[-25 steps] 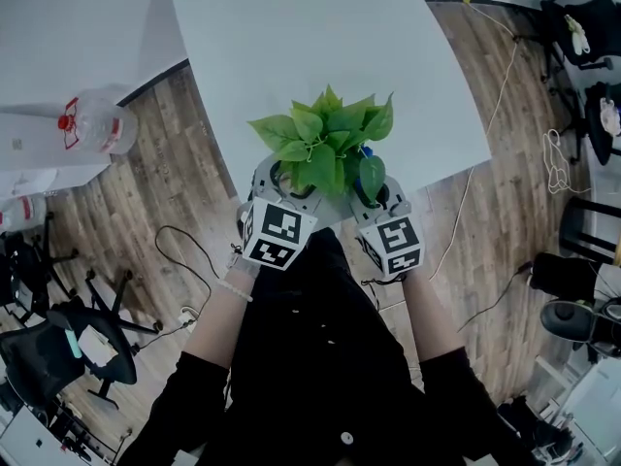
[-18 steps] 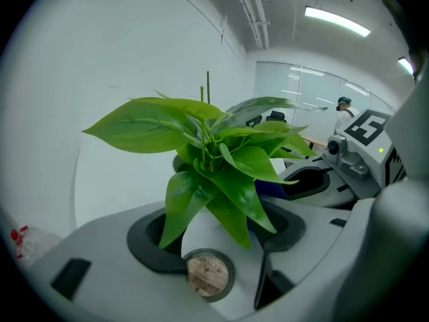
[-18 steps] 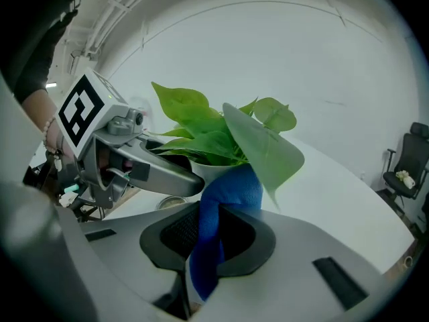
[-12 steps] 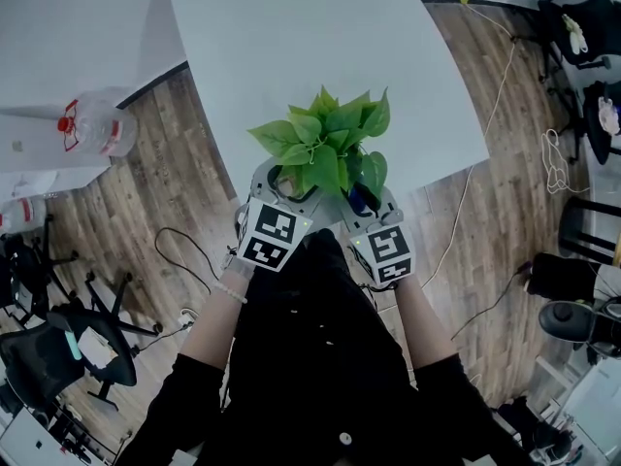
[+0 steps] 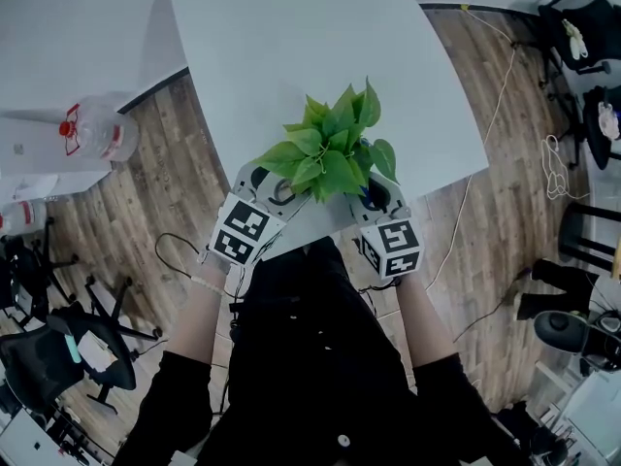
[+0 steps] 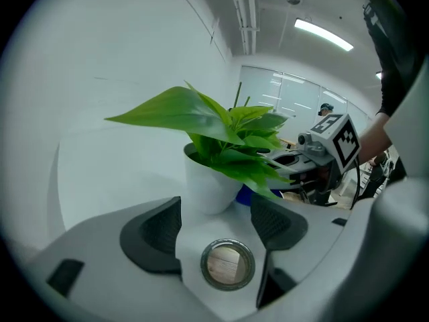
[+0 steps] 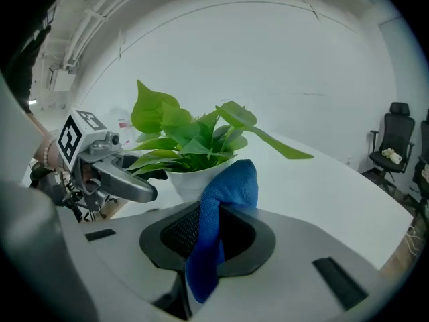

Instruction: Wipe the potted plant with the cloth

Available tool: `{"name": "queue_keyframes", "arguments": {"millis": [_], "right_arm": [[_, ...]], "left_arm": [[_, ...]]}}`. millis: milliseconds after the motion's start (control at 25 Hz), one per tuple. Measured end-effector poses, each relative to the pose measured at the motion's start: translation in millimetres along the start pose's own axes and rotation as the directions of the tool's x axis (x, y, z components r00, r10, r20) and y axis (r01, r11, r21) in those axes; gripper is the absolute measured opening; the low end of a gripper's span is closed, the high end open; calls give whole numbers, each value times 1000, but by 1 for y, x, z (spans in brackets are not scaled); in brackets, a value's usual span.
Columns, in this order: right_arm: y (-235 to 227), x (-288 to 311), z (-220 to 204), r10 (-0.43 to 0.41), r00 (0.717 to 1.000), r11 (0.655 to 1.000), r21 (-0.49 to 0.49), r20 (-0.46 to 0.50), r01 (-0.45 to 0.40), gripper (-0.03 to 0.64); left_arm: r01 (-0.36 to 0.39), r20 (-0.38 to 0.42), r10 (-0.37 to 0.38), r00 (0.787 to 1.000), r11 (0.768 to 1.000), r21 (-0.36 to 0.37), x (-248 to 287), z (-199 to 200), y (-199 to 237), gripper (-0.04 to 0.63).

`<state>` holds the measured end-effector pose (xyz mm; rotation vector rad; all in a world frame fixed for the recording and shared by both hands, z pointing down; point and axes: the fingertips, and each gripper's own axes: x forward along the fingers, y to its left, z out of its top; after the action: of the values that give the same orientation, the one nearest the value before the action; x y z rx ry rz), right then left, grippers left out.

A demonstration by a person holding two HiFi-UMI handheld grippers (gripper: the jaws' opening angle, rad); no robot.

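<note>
A leafy green plant (image 5: 335,149) in a white pot (image 6: 208,183) stands near the front edge of the white table (image 5: 291,47). My left gripper (image 5: 270,188) is at the pot's left side. Its jaws are wide apart and have just been opening; the pot stands just ahead of the gap and the pads do not press on it. My right gripper (image 5: 374,198) is at the pot's right side, shut on a blue cloth (image 7: 228,186). The cloth sticks up from the jaws, close to the pot (image 7: 194,176) and below the leaves (image 7: 188,136).
The table's curved front edge (image 5: 320,226) runs just under both grippers. Left of the table, a big clear water bottle (image 5: 97,129) stands on the wooden floor. Office chairs (image 5: 58,348) and loose cables (image 5: 495,95) lie around the table on the floor.
The left gripper has swung out to the left, away from the pot. The foliage now sits a little further right and looks turned. The right gripper has stayed about where it was, with the cloth.
</note>
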<state>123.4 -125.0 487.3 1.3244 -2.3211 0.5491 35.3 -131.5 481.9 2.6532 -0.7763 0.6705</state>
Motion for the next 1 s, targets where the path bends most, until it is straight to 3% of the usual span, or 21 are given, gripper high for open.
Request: {"name": "queue_keyframes", "arguments": {"millis": [200, 600, 800, 1000], "right_arm": [[-18, 9, 8, -17, 1000, 999, 32, 3, 16, 84], [-30, 29, 19, 45, 999, 996, -75, -26, -47, 84], [-32, 31, 19, 52, 998, 992, -109, -33, -56, 84], [-31, 29, 16, 20, 999, 996, -83, -26, -22, 84]], "left_arm": [[92, -8, -92, 996, 995, 33, 13, 3, 4, 342], [219, -56, -213, 976, 965, 145, 37, 21, 10, 350], [198, -35, -195, 980, 969, 146, 38, 23, 13, 350], [114, -11, -113, 994, 989, 97, 38, 23, 8, 350]]}}
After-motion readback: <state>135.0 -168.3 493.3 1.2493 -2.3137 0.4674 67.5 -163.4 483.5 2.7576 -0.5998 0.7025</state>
